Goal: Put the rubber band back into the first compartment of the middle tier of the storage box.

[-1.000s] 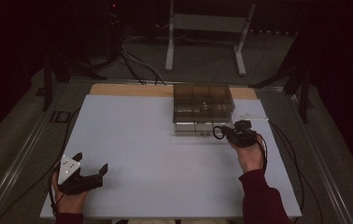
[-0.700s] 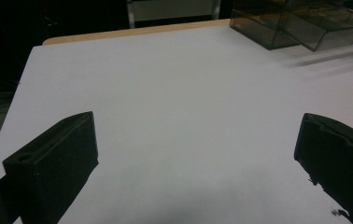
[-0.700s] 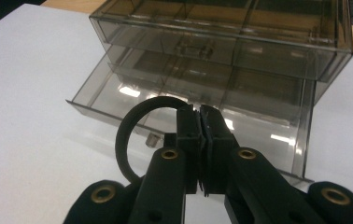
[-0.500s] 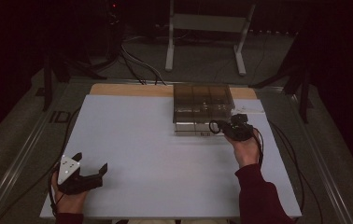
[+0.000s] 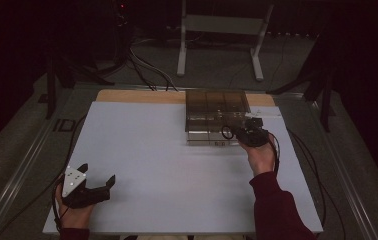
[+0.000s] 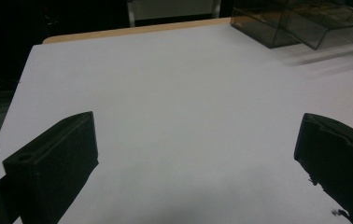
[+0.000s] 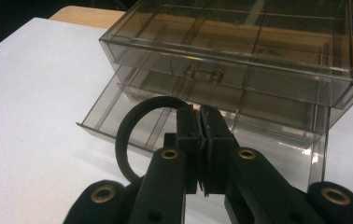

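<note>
A smoky clear drawer box (image 5: 217,106) stands at the far right of the white table top (image 5: 152,150). Its lower drawer (image 7: 114,112) is pulled out toward me. My right gripper (image 7: 199,116) is shut on a black ring (image 7: 124,135), which sticks out to its left. In the high view that right gripper (image 5: 244,131) hovers at the front of the open drawer with the ring (image 5: 226,132) over the drawer's edge. My left gripper (image 5: 97,172) rests at the near left corner, open, with nothing between its jaws (image 6: 198,140).
A wooden strip (image 5: 142,96) runs along the table's far edge. Cables (image 5: 302,150) trail from the right gripper over the table's right side. A metal stand (image 5: 222,30) is on the floor behind. The box (image 6: 277,28) sits far right in the left gripper view.
My right gripper has shifted a little left and away from me with the ring, closer to the open drawer. The left gripper has stayed put.
</note>
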Demonstrator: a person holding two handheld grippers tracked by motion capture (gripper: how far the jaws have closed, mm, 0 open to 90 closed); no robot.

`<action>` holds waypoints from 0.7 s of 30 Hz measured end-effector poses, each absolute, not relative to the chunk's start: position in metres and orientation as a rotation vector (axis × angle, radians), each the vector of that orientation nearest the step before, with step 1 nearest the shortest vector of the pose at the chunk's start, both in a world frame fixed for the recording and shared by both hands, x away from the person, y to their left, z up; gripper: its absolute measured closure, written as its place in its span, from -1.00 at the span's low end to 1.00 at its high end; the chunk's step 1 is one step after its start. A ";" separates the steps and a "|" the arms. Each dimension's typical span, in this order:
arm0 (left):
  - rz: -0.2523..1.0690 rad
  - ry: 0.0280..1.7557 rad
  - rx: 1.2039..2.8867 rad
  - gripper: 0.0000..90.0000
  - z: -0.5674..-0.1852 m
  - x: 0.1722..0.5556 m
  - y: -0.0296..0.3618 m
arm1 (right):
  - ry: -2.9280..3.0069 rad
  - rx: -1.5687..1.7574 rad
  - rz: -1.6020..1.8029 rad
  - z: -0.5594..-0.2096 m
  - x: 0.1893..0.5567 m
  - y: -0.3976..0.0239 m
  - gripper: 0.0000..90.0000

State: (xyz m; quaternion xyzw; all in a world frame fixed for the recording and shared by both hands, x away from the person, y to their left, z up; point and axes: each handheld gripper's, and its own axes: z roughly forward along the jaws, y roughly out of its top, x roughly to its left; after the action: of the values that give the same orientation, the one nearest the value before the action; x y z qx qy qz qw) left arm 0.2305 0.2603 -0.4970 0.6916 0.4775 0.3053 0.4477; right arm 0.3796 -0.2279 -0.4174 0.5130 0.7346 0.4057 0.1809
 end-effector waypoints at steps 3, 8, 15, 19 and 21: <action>0.756 1.182 1.711 -0.99 -0.497 0.230 0.260 | 2.073 1.452 1.158 -0.417 0.382 -0.227 0.97; 0.756 1.184 1.711 -0.99 -0.497 0.230 0.261 | 2.066 1.458 1.170 -0.416 0.385 -0.225 0.96; 0.757 1.184 1.711 -0.99 -0.497 0.231 0.261 | 2.054 1.455 1.180 -0.413 0.390 -0.223 0.96; 0.756 1.183 1.713 -0.99 -0.497 0.231 0.261 | 2.053 1.453 1.180 -0.412 0.392 -0.221 0.96; 0.756 1.182 1.714 -0.99 -0.497 0.231 0.261 | 2.051 1.461 1.181 -0.412 0.394 -0.220 0.96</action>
State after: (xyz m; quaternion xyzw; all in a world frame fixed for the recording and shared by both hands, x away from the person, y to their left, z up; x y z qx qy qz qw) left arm 0.2306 0.2607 -0.4971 0.6921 0.4775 0.3054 0.4469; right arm 0.3937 -0.2204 -0.4122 0.5167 0.7256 0.4176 0.1792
